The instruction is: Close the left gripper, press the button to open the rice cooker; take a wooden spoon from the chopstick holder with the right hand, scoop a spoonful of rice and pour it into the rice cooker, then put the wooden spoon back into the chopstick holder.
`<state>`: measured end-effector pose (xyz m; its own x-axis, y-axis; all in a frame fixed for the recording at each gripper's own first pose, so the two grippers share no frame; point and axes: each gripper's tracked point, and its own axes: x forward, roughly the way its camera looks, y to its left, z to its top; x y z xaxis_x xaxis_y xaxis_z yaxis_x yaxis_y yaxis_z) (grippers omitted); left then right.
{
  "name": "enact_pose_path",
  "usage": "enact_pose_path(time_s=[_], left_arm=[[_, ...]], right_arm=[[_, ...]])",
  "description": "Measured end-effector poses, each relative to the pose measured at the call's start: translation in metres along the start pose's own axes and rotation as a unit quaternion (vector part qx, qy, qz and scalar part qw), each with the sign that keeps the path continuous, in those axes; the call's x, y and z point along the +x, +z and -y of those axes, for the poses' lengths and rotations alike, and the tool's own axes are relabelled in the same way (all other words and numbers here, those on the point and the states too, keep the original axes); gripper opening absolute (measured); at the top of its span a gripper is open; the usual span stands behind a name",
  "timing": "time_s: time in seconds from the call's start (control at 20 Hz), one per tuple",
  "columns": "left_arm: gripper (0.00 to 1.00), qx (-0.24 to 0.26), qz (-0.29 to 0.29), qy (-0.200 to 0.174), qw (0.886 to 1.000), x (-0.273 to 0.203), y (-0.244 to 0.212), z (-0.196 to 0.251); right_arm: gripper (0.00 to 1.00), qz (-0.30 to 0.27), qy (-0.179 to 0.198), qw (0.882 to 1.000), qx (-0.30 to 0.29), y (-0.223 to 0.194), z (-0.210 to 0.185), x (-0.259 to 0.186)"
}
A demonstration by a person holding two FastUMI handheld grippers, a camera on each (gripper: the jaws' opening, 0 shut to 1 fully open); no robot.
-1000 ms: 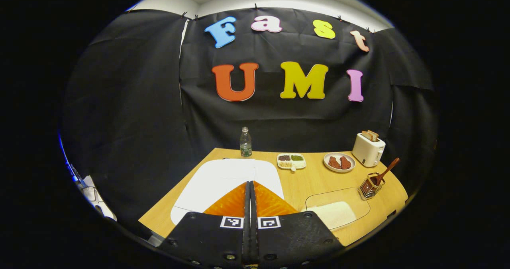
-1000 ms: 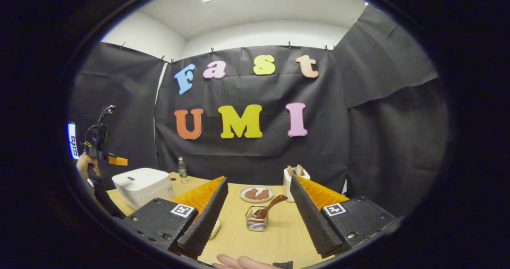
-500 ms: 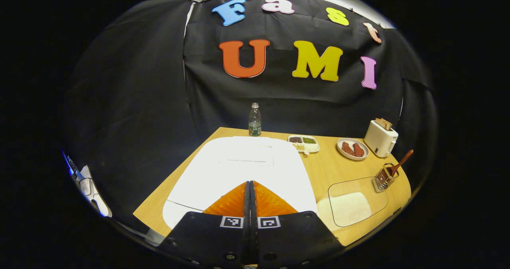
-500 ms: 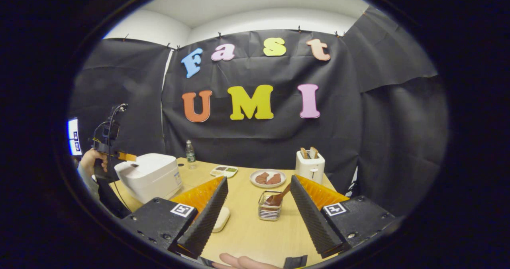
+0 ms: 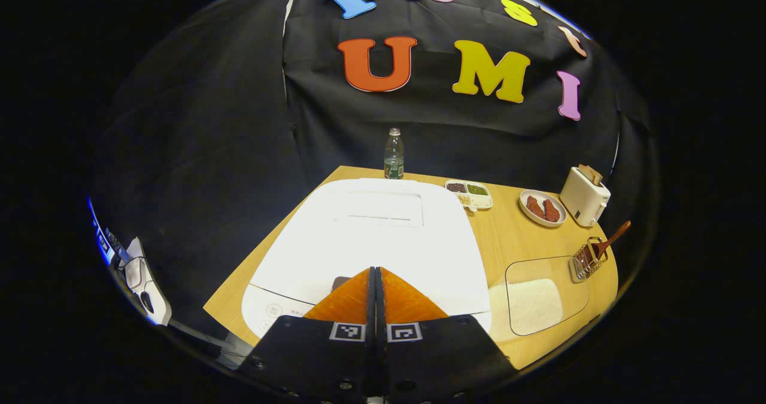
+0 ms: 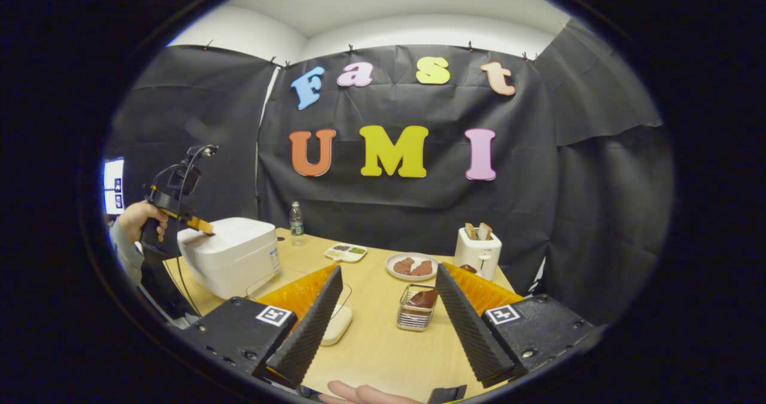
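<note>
- Wooden table [image 6: 383, 344] carries a lidded rice cooker [image 5: 383, 236] at its left end; chopstick holder [image 6: 415, 315] holds the wooden spoon [image 6: 423, 299]; clear dish [image 5: 541, 293] holds rice
- left gripper [image 5: 376, 281] fingers pressed together over the cooker's front; right gripper [image 6: 386, 308] fingers spread wide, empty, before the holder

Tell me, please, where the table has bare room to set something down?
Bare wood lies in front of the wire holder, between the right gripper jaws. A narrower strip runs between the rice cooker and the plate. It is crowded along the back: bottle, snack tray, toaster.
</note>
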<state>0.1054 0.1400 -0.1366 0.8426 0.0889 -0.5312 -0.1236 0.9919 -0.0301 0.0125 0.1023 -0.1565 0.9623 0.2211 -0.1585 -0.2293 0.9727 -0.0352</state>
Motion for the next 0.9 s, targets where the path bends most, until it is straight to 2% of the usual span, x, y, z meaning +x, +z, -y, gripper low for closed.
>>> enact_pose_path(time_s=[0.1,0.2,0.25,0.35,0.4,0.55,0.65,0.75,0.8,0.85,0.9], left_arm=[[0.0,0.005,0.001,-0.001,1.0,0.0,0.0,-0.001],[0.0,-0.021,-0.02,-0.01,1.0,0.004,-0.006,0.002],[0.0,-0.023,-0.001,-0.021,1.0,0.009,0.002,0.002],[0.0,-0.039,-0.013,-0.035,0.999,0.008,-0.001,0.003],[0.0,-0.05,-0.011,-0.035,0.998,0.006,-0.001,0.003],[0.0,-0.047,-0.025,-0.037,0.998,0.005,-0.003,0.002],[0.0,-0.067,-0.026,-0.032,0.997,-0.005,0.004,0.0],[0.0,-0.073,0.035,-0.022,0.996,-0.024,0.033,-0.005],[0.0,-0.065,0.074,-0.013,0.995,-0.039,0.051,-0.008],[0.01,-0.052,0.113,0.006,0.992,-0.062,0.067,-0.017],[0.32,-0.038,0.146,0.018,0.988,-0.074,0.08,-0.021]], right_arm=[[1.0,-0.006,0.001,1.0,0.004,-0.006,0.0,0.003],[1.0,-0.014,0.001,1.0,0.01,-0.013,0.001,0.005],[0.96,-0.017,0.002,1.0,0.016,-0.015,0.001,0.005],[1.0,-0.019,-0.001,1.0,0.025,-0.016,0.002,0.003],[0.96,-0.02,-0.004,0.999,0.027,-0.018,0.003,0.001],[1.0,-0.024,-0.015,0.999,0.024,-0.02,0.005,-0.007],[1.0,-0.024,-0.02,0.999,0.02,-0.021,0.006,-0.015],[1.0,-0.024,-0.027,0.999,0.017,-0.022,0.011,-0.022],[0.96,-0.023,-0.03,0.999,0.017,-0.023,0.012,-0.024],[0.96,-0.024,-0.032,0.999,0.018,-0.023,0.013,-0.025],[1.0,-0.025,-0.035,0.999,0.018,-0.023,0.014,-0.025]])
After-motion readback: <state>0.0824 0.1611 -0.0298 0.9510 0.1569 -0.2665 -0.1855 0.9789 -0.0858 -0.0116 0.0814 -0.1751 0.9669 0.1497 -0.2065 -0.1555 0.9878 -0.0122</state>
